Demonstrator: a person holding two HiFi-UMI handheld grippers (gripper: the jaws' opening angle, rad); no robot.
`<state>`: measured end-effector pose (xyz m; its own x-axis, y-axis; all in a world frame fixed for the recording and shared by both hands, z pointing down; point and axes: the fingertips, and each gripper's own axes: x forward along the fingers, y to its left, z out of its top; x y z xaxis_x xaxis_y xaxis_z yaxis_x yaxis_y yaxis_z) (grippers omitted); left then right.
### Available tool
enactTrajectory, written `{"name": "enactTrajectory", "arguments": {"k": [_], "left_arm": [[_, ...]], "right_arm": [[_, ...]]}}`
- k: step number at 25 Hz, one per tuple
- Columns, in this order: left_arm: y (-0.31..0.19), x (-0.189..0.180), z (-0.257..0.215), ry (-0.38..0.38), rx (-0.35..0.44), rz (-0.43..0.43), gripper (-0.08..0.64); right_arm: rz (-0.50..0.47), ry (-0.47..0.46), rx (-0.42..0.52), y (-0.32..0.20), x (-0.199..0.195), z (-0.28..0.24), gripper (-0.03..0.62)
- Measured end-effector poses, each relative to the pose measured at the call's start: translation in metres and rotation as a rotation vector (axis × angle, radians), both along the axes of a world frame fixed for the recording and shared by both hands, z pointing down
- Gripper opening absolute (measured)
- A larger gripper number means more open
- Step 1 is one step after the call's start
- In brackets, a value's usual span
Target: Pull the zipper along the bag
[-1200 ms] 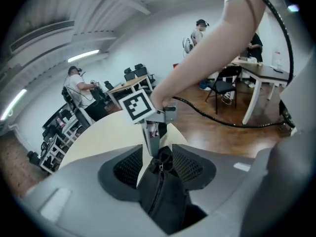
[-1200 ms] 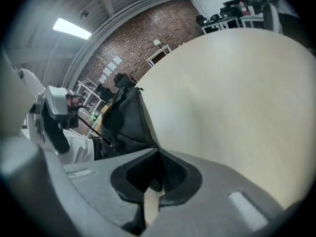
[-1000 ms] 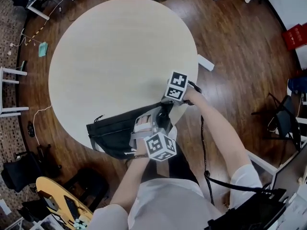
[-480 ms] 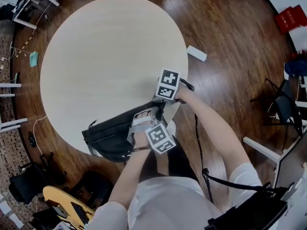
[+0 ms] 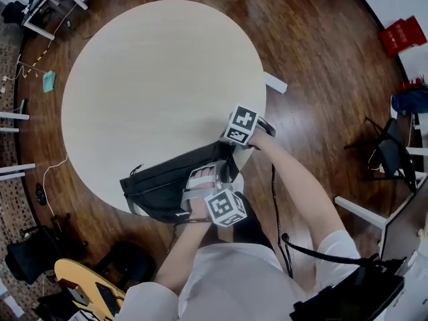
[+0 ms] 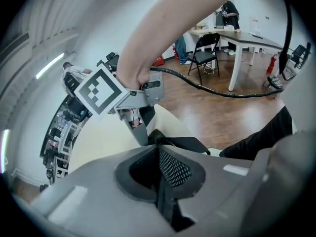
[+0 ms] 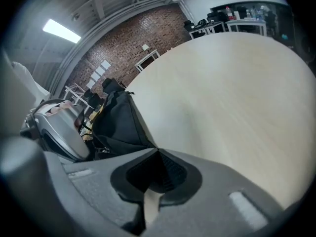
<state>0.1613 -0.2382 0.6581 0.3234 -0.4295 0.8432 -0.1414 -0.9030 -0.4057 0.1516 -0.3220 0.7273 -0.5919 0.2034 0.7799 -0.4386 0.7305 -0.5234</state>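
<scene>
Lying at the near edge of the round table (image 5: 147,79), the black bag (image 5: 157,189) hid whatever was inside. The left gripper (image 6: 157,149) had its jaws pinched shut on the bag's near side. The right gripper (image 7: 155,152) had its jaws closed on the bag's right corner, though no zipper pull could be made out. Only the head view showed the whole bag. Both grippers sat on the same spots as half a second before.
</scene>
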Motion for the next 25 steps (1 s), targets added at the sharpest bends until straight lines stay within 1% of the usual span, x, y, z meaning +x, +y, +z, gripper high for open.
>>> {"name": "enactTrajectory", "arguments": {"k": [2,5,7,9,12,16,18,20,22,25], "left_arm": [[0.004,-0.008,-0.004,0.036,-0.008,-0.028,0.023],[0.01,-0.021,-0.017,0.135,-0.033,-0.095,0.021],[0.018,-0.037,-0.025,0.198,-0.044,-0.135,0.021],[0.023,-0.055,-0.031,0.237,-0.04,-0.164,0.021],[0.026,-0.076,-0.039,0.289,-0.054,-0.199,0.021],[0.028,-0.097,-0.051,0.37,-0.101,-0.24,0.021],[0.028,-0.112,-0.055,0.398,-0.105,-0.261,0.021],[0.029,-0.126,-0.055,0.417,-0.112,-0.277,0.021],[0.031,-0.141,-0.053,0.426,-0.114,-0.289,0.021],[0.031,-0.164,-0.05,0.434,-0.118,-0.321,0.021]], "right_arm": [[-0.011,0.044,0.016,-0.002,0.004,0.003,-0.009],[-0.034,0.117,0.033,-0.004,0.005,0.005,-0.009],[-0.039,0.166,0.042,-0.001,0.003,0.004,-0.009],[-0.033,0.201,0.043,0.001,0.001,0.004,-0.009],[-0.024,0.222,0.034,0.001,0.002,0.005,-0.009],[0.004,0.199,-0.025,0.003,0.004,0.005,-0.009],[0.016,0.182,-0.045,0.005,0.0,0.005,-0.009],[0.012,0.186,-0.043,0.007,-0.006,0.005,-0.009],[-0.016,0.224,-0.02,0.008,-0.009,0.005,-0.009],[-0.045,0.305,0.019,0.005,-0.009,0.006,-0.008]]}}
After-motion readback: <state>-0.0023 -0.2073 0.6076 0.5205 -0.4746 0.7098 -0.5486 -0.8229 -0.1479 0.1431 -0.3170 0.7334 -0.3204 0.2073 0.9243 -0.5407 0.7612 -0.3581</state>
